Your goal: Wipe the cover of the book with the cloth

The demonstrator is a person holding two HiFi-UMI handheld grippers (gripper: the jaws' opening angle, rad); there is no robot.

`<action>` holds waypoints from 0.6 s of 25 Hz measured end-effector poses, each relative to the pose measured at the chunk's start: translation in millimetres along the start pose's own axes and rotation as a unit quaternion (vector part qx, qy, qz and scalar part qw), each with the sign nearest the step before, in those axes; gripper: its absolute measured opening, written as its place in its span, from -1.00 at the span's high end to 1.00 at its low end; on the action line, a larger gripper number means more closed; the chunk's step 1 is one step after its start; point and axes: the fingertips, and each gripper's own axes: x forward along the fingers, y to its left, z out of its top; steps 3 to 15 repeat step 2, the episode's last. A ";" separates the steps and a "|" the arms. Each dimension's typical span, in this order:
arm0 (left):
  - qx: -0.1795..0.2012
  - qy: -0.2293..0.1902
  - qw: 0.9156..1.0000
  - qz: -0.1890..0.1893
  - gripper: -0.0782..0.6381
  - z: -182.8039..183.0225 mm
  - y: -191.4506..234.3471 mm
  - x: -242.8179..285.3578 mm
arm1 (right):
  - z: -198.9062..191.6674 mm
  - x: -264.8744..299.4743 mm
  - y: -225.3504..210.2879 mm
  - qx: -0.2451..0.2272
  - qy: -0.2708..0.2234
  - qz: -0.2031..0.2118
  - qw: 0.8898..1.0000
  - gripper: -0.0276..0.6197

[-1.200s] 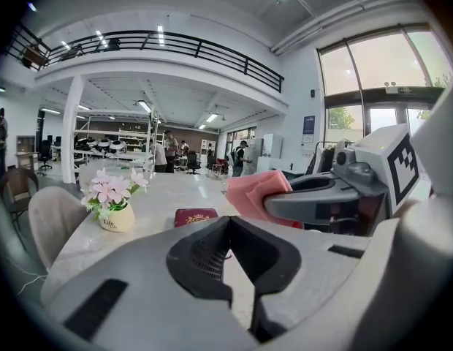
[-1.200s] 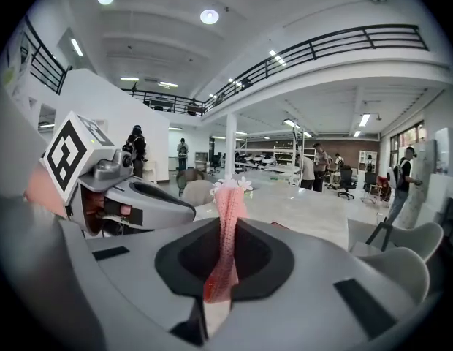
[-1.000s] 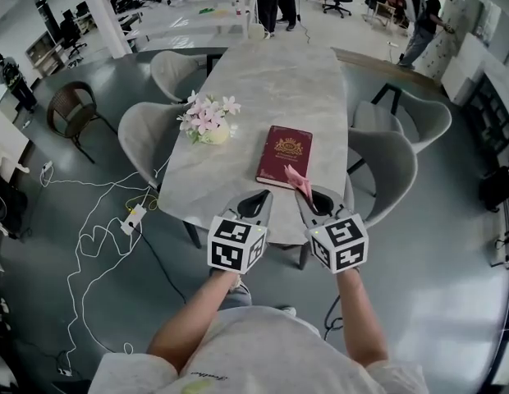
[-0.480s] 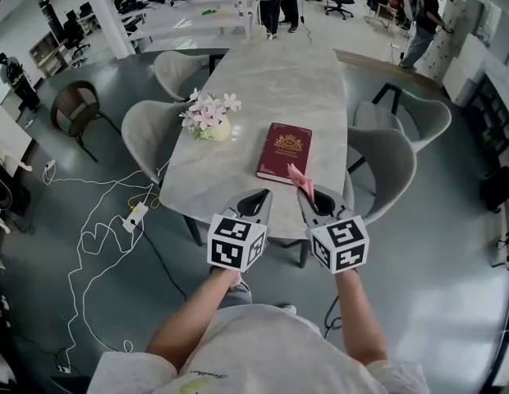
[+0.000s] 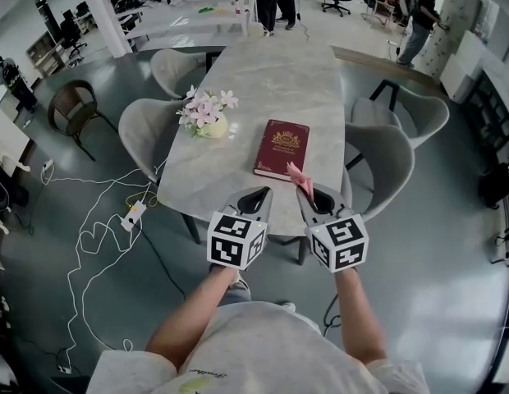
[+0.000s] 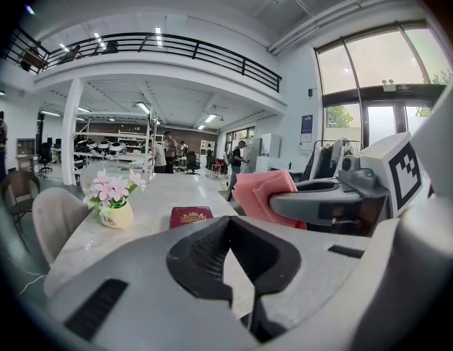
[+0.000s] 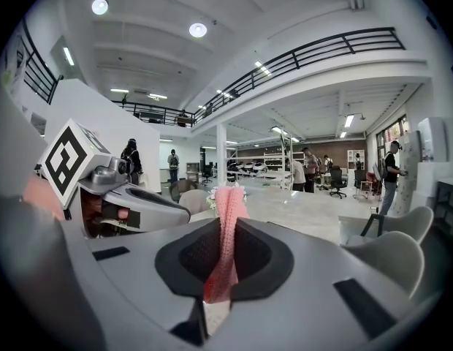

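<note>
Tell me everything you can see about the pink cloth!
The pink cloth is small and soft-looking, with a knitted texture. It is bunched up, pinched between the shut jaws of the right gripper, with one end poking out past the jaw tips. It is held above the near end of the table, beside the near right corner of the red book. Whether it touches the book cannot be told.

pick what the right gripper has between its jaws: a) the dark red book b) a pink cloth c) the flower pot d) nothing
b: in the right gripper view the right gripper is shut on the pink cloth, which sticks up from between its jaws, while the dark red book lies flat on the table.
</note>
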 end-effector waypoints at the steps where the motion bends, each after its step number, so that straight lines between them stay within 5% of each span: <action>1: 0.000 0.000 1.000 0.000 0.76 -0.3 -0.1 0.5 | -0.6 0.3 0.0 0.000 0.000 0.000 1.000 0.86; 15: 0.000 0.000 1.000 0.000 0.76 -0.5 -0.1 0.9 | -1.1 0.7 -0.1 0.001 0.000 0.000 1.000 0.86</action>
